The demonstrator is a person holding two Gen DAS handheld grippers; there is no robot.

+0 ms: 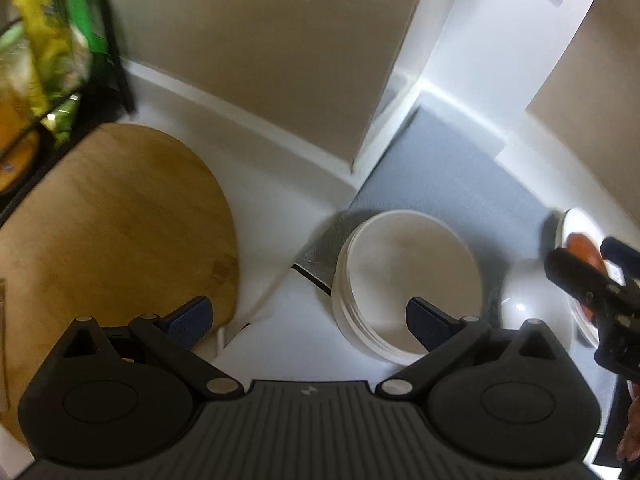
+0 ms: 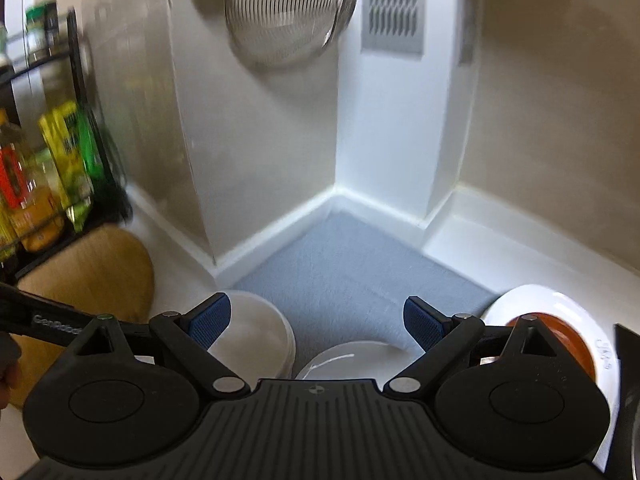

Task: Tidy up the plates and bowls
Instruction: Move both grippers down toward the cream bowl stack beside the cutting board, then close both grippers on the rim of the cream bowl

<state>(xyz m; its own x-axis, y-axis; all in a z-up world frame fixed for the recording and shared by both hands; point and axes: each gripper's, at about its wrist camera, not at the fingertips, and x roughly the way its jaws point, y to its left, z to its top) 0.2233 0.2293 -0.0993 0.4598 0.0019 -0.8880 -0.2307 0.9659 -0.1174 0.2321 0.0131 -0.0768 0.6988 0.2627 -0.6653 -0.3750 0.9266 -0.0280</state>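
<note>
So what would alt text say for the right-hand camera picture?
An open two-fingered tool hovers over a white counter corner, above a stack of white bowls, a white plate and a white plate with an orange centre. A grey mat lies behind them; a metal strainer hangs above.

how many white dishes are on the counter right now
3: a stack of white bowls left on the grey mat, a white plate in the middle, an orange-centred plate right. The grippers may hide more.
</note>
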